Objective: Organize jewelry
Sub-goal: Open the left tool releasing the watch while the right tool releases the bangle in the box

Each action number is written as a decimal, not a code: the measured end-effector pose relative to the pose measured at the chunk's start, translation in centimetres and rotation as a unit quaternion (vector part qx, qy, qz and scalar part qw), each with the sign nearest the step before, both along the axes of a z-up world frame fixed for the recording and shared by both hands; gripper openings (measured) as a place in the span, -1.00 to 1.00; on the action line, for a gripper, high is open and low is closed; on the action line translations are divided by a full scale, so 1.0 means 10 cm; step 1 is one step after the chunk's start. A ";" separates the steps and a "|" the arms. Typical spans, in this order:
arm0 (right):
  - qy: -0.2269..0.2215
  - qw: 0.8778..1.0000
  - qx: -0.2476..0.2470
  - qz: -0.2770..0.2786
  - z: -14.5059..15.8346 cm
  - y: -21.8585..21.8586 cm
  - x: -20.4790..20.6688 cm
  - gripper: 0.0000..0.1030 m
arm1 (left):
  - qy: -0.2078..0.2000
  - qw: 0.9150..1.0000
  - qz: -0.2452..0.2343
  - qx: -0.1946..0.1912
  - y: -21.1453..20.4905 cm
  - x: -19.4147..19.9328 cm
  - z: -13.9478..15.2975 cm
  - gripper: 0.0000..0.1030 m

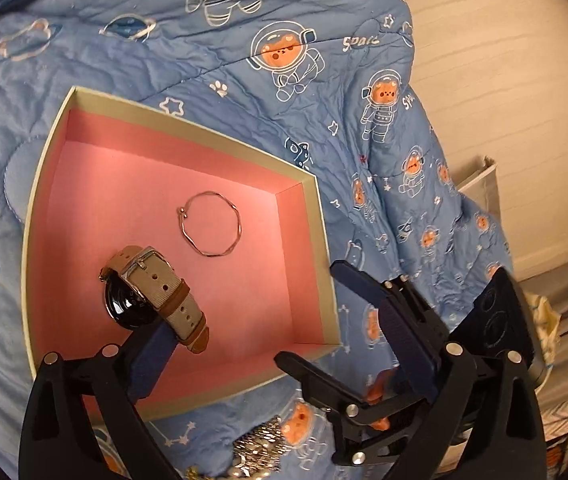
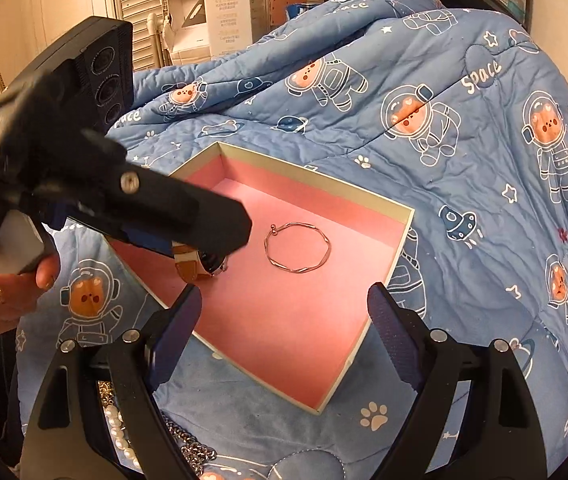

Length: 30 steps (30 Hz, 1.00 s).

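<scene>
Placing watch [image 1: 151, 296] in pink box [image 1: 316, 216], bracelet [image 1: 211, 225] at its 2 o'clock. My left tongs [image 1: 271, 320] spread wide, watch against one finger; right tongs [image 2: 279, 320] open, empty. Next: fetch pearls [image 2: 117, 428].

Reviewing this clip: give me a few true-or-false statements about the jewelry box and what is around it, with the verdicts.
1. A thin wire bangle lies on the pink floor of the box. True.
2. The watch has a metal link strap. False: its strap is beige fabric with brown ends.
3. The right tongs are open and hold nothing. True.
4. The box has its lid on. False: it is open-topped, with the inside in full view.
5. A string of pearls lies outside the box on the quilt. True.
</scene>
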State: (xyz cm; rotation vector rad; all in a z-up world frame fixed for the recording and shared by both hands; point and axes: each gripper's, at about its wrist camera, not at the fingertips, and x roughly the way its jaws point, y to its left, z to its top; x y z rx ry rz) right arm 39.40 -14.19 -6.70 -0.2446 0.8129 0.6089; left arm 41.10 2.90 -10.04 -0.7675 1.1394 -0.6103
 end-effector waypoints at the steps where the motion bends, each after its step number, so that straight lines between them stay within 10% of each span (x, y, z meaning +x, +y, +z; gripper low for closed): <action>1: 0.000 1.000 0.001 0.000 0.00 0.01 -0.01 0.63 | 0.012 1.000 0.010 -0.021 0.04 0.01 -0.02 0.87; 10: -0.002 1.000 0.012 -0.004 0.00 0.00 -0.14 0.64 | 0.055 0.995 0.012 -0.085 0.18 0.07 0.01 0.87; 15: 0.001 1.000 0.021 -0.010 -0.01 -0.02 -0.17 0.65 | 0.036 0.992 -0.070 0.103 -0.18 0.14 0.20 0.87; 22: -0.001 0.999 0.036 -0.025 -0.03 -0.12 -0.26 0.65 | -0.004 0.930 -0.158 0.332 -0.63 0.35 0.29 0.87; 27: -0.002 0.998 0.048 -0.038 -0.02 -0.21 -0.40 0.65 | -0.090 0.845 -0.194 0.490 -0.87 0.39 0.40 0.87; 30: -0.006 0.997 0.056 -0.045 0.01 -0.26 -0.48 0.65 | -0.105 0.849 -0.184 0.485 -0.82 0.38 0.49 0.87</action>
